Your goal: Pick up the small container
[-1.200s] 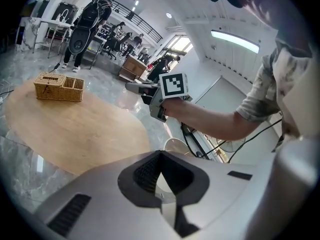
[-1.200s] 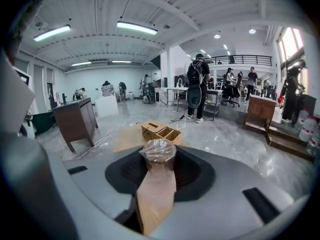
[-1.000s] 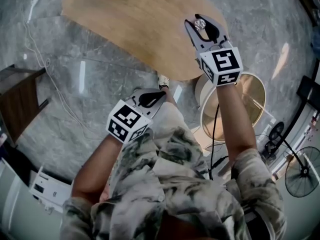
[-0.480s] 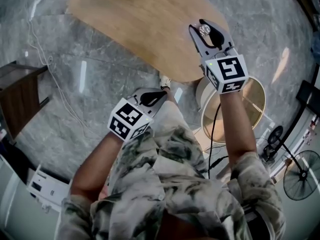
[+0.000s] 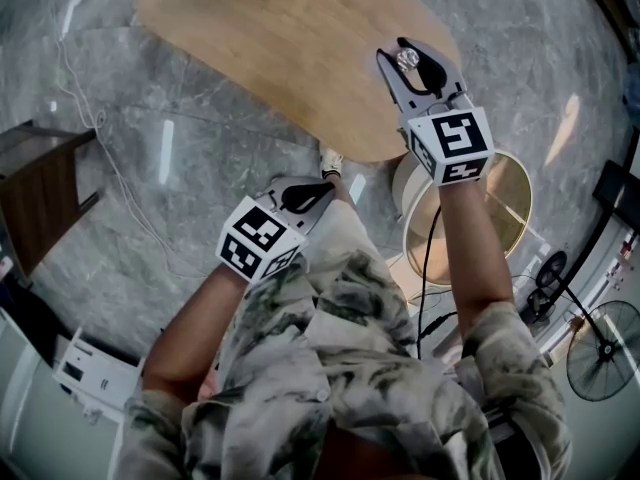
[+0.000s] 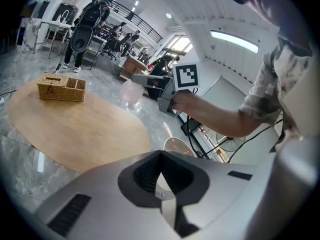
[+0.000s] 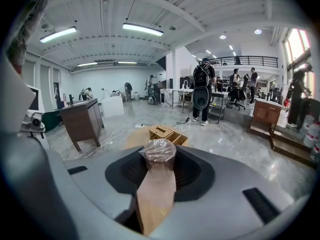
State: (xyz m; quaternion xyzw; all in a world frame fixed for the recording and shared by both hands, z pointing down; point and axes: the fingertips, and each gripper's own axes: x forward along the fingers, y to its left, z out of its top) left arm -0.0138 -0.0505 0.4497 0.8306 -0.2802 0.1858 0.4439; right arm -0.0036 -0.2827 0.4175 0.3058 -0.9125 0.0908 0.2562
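Oval wooden table (image 5: 270,58) on marble floor (image 5: 150,178), wicker basket (image 6: 61,88) atop

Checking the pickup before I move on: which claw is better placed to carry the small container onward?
Right. The right claw is closed on the small container, held up near the wooden table's edge. The left claw is shut and empty, low beside the person's body, away from the container.

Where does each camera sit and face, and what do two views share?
Head view: on the head, looking down at wooden table; forearms, left gripper, right gripper show.
Left gripper view: on left gripper, looks across table at right gripper; own shut jaws show.
Right gripper view: on right gripper, faces wicker basket; own jaws clamp small container.
Shared: both gripper views show that basket.
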